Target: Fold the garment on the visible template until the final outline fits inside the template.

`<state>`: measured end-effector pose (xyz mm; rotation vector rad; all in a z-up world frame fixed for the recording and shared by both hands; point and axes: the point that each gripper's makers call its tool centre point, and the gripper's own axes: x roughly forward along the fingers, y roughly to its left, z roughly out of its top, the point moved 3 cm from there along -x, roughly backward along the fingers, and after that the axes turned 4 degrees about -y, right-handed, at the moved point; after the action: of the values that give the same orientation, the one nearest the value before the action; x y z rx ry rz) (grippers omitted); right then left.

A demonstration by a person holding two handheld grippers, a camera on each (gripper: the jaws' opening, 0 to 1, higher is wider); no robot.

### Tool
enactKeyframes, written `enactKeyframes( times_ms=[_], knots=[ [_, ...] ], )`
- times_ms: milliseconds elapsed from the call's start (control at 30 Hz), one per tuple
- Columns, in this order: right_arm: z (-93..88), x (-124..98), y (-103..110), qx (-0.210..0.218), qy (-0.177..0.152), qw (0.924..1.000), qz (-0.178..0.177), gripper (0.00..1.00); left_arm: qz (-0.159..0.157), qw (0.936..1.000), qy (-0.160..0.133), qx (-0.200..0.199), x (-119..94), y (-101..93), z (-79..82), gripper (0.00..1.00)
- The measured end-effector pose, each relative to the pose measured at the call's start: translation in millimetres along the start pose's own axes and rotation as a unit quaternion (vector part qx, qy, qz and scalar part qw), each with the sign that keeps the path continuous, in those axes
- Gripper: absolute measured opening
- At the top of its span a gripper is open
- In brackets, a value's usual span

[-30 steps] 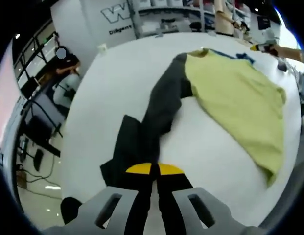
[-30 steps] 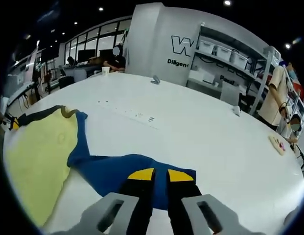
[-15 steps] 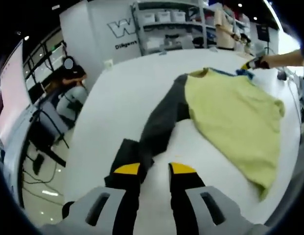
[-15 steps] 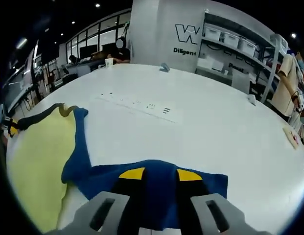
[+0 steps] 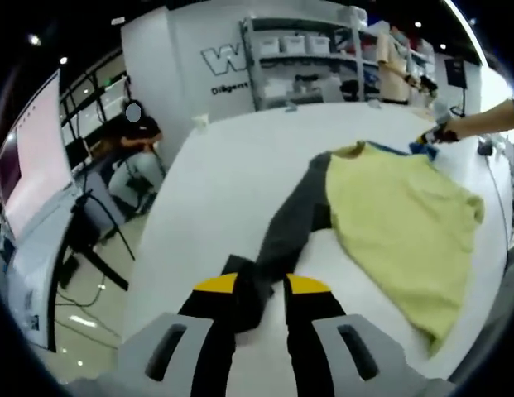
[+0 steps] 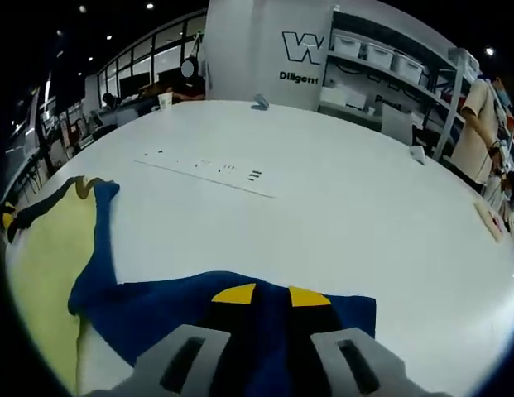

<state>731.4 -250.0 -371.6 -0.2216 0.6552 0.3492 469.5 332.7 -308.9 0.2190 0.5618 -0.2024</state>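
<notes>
Garment (image 5: 397,215) lies spread flat on the white table (image 5: 232,174), yellow body in the middle, one dark grey sleeve (image 5: 285,236) stretched out toward the left gripper (image 5: 261,285), one blue sleeve (image 6: 199,298) stretched toward the right gripper (image 6: 261,295). In the right gripper view the yellow body (image 6: 41,248) sits at far left, blue sleeve running from the collar area down and across to the gripper, table (image 6: 339,190) bare beyond it

Left gripper: jaws apart, yellow tips either side of the grey sleeve end, cuff lying between them on the table; cannot tell if the tips touch the cloth. Right gripper: jaws slightly apart, tips over the blue sleeve end, cloth under and between them; cannot tell if it is pinched

In the left gripper view the right gripper (image 5: 430,136) shows small at the far edge of the garment by the blue sleeve, held by a person's arm (image 5: 484,122)

Thin dark marks (image 6: 207,168) in a line on the table past the blue sleeve. Around: seated person (image 5: 132,153) at a desk left of the table, shelving with bins (image 5: 306,50), wall with big lettering (image 6: 302,45), standing person (image 6: 476,124) at right
</notes>
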Motion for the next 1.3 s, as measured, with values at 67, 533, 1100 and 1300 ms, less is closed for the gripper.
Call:
enactKeyframes(
  times_ms=[67,533,1100,1300],
  knots=[
    [-1.2,-1,-3,-0.032,0.012,0.9994,-0.004,0.0,-0.001,1.0,-0.001,-0.003,2,-0.7,0.2,0.19],
    [46.2,-23,-10,-0.028,-0.067,0.9973,-0.013,0.0,-0.008,0.9998,-0.011,-0.015,5,-12.2,8.8,0.17],
    [29.9,-101,-10,-0.095,-0.128,0.9867,-0.032,0.0,-0.023,0.9992,-0.019,-0.027,6,-42.0,22.6,0.14],
    [-12.9,-121,-4,-0.072,-0.111,0.9903,-0.041,0.0,-0.041,0.9989,-0.007,-0.022,2,-53.4,18.8,0.16]
  ],
)
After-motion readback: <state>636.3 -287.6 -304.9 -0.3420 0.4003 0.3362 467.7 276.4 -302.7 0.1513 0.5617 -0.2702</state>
